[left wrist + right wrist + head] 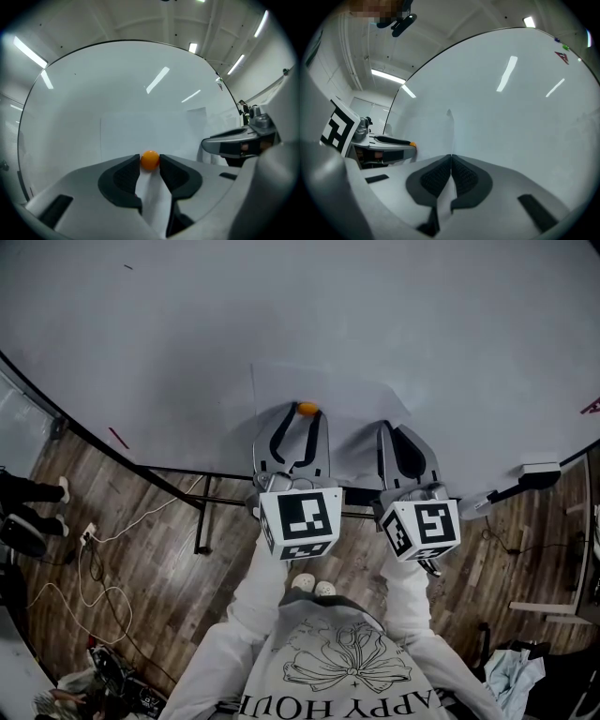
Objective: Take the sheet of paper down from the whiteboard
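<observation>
A white sheet of paper [347, 399] lies flat on the whiteboard [281, 315], pinned by a small orange ball magnet [307, 409] near its lower middle. My left gripper [306, 414] points level at the board, and its two tips press the magnet [150, 160] from both sides. My right gripper [394, 427] is beside it, at the sheet's right edge. Its jaws are shut on that edge of the paper [433, 136], which runs up from the right gripper's [451, 157] tips as a thin line. The left gripper [389, 140] shows at the left of the right gripper view.
The whiteboard stands on a dark metal frame [202, 512] over a wooden floor with white cables [94, 559]. A tray arm with a white block [539, 470] sticks out at the board's right. Red marks [591, 407] sit at the board's far right. Someone's shoes [28, 507] are at the left.
</observation>
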Demonstrator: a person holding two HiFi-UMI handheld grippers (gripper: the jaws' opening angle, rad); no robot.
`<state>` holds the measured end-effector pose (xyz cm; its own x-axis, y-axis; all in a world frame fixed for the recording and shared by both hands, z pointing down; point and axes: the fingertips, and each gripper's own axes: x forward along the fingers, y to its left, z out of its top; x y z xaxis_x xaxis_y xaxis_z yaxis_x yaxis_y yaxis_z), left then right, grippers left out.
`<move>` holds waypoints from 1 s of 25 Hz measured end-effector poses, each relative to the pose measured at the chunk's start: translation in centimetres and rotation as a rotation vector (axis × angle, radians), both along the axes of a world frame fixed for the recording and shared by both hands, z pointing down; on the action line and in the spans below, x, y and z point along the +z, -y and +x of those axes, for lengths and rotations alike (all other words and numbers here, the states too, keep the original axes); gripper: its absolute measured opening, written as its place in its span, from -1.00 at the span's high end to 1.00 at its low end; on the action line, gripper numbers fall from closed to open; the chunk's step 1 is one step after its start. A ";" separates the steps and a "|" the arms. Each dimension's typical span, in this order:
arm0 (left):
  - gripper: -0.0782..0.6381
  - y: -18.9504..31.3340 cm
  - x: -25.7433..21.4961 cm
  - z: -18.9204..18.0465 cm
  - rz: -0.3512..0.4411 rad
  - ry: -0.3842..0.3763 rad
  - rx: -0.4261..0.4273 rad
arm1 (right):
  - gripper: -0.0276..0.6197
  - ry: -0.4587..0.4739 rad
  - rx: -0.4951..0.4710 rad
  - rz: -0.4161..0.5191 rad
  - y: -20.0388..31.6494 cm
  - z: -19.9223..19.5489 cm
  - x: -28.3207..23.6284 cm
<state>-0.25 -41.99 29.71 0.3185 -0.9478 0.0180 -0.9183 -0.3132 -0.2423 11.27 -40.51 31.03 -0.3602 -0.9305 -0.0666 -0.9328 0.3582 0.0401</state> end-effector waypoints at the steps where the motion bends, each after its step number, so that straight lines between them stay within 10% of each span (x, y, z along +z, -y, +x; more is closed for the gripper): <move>1: 0.42 0.0 0.0 0.1 -0.002 -0.001 -0.001 | 0.90 0.000 0.001 -0.001 0.0 0.0 0.0; 25: 0.46 -0.5 -0.9 -2.2 -0.028 -0.091 -0.063 | 0.91 0.037 0.122 -0.006 -0.7 4.8 -0.6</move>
<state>-2.41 -41.51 28.78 0.2594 -0.9656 0.0184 -0.9543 -0.2592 -0.1490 16.03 -39.79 30.41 -0.2420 -0.9676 -0.0721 -0.9702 0.2424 0.0032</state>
